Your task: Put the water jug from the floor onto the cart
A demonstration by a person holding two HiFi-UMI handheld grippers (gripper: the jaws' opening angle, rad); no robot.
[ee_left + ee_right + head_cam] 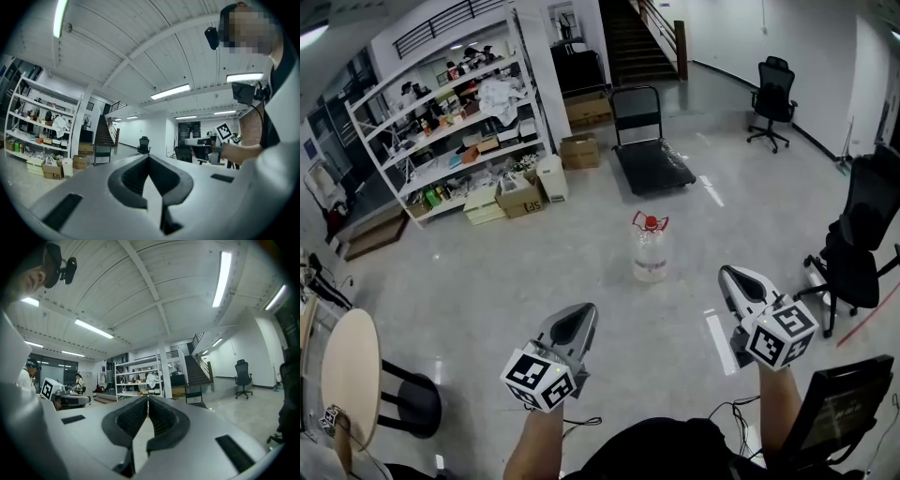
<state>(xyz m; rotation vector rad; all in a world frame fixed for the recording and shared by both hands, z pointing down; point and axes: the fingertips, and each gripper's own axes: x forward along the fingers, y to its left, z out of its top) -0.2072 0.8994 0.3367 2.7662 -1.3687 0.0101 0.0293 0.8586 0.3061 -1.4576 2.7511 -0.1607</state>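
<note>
**A:** So, where is the water jug [650, 251]?

**B:** It stands upright on the floor [534, 262], out in the open middle. It is a clear jug with a red cap and a red handle, and nothing touches it. It may be part full, though it shows too small to be sure.

**A:** And the cart [652, 159]?

**B:** It is a black flat platform with an upright push handle. It sits toward the far edge of the floor at the foot of the staircase [636, 42], well apart from the jug.

**A:** What about the grippers?

**B:** Both are held low over the near edge of the floor, pointing roughly toward the jug and well short of it. The left gripper [586, 311] is left of the jug's line and the right gripper [727, 273] is right of it. In its own view, the left one's jaws are pressed together tip to tip, with nothing between them. The right one's jaws are the same — closed on nothing.

**A:** What else is around?

**B:** White shelving [450, 122], crowded with odds and ends, runs along the far left edge of the floor, with cardboard boxes [579, 150] at its foot. An office chair [772, 98] stands near the far right corner. A second black chair [853, 248] is by the right edge, and a round table [352, 375] is at the near left corner.
</note>
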